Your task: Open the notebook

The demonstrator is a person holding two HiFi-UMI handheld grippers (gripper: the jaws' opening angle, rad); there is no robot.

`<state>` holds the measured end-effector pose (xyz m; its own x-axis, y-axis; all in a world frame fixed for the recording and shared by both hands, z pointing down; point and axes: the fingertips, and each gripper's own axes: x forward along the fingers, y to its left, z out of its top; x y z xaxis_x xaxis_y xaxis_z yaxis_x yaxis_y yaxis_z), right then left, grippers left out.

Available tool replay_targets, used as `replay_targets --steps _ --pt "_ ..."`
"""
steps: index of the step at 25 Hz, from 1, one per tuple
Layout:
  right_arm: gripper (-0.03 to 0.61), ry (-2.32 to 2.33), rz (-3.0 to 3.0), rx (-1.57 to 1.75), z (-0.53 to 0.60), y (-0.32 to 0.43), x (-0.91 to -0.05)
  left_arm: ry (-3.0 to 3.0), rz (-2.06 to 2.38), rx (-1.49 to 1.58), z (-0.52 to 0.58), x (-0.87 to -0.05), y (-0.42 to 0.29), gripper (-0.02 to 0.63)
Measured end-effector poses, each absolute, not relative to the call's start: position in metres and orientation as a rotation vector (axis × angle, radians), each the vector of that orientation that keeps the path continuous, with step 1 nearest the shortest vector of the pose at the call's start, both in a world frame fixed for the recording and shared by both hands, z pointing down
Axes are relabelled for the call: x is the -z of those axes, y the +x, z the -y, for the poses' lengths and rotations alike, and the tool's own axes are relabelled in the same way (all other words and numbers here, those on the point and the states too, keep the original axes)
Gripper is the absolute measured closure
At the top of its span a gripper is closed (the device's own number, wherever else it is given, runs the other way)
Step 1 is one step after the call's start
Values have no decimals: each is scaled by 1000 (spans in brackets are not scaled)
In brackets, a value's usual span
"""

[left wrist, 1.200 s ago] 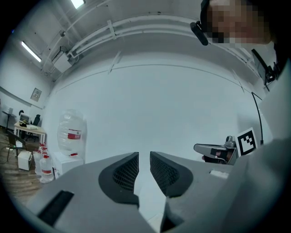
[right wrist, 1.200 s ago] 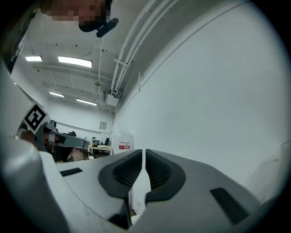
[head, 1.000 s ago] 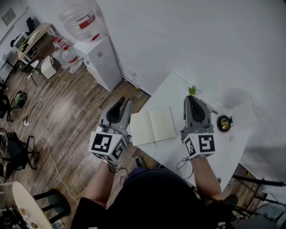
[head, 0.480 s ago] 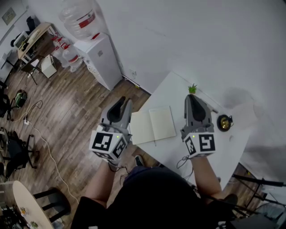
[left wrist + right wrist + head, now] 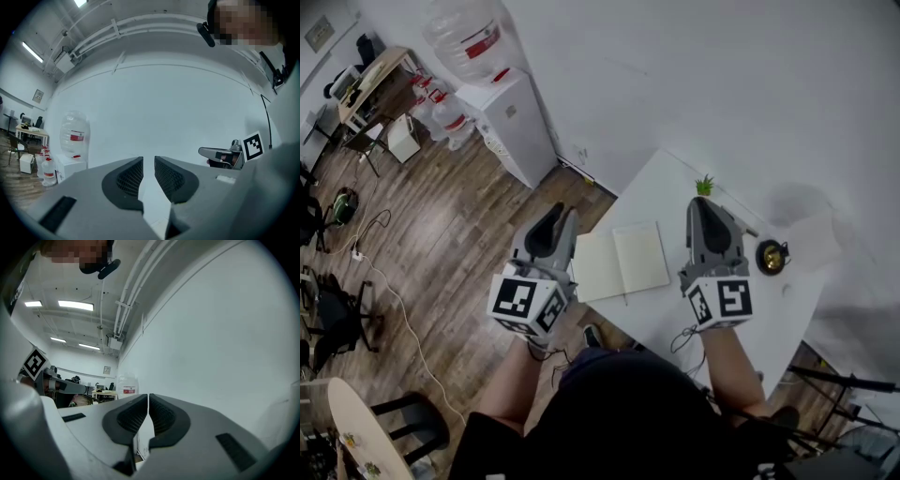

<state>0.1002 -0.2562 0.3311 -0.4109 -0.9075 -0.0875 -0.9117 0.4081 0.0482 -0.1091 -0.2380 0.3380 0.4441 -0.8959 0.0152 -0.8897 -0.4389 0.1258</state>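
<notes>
Lying open, blank-paged notebook; left gripper jaws slightly apart, right gripper jaws just closing almost together, both empty.

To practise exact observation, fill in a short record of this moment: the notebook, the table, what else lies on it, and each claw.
notebook: lies open on the table
table: white, beside the wall
plant: small, green, at the table's far edge
dark round thing: on the table, too small to identify
left claw: jaws slightly apart, nothing between them
right claw: jaws together after just closing, nothing between them
</notes>
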Motion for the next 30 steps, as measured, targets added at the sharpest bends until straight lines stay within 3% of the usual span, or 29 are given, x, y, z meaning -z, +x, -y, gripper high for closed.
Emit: replay_targets --steps 30 --pt "574 -1632 -2626 -136 253 104 -333 2546 1613 32 233 -348 -102 541"
